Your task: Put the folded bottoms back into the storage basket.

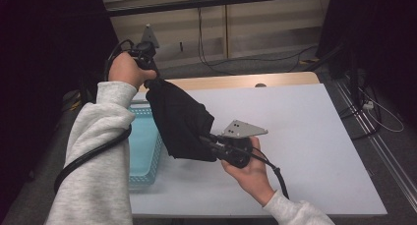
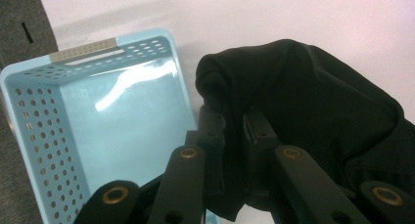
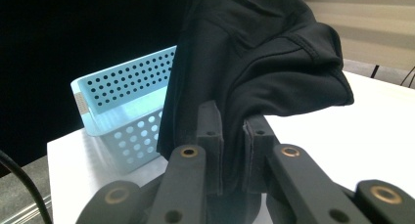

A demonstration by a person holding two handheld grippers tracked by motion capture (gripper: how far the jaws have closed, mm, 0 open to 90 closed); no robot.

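L gripper (image 1: 150, 80) and R gripper (image 1: 209, 139), both clamped on black garment (image 1: 179, 119), hold it stretched in air, long axis far-left to near-right. Blue perforated basket (image 1: 142, 151) sits just left, below; L nearer.

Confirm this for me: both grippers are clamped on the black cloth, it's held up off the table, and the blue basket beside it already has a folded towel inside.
Not quite. The basket holds nothing: the left gripper view shows its bare, shiny floor. The rest stands: the left gripper and the right gripper both pinch the black cloth, held up off the table.
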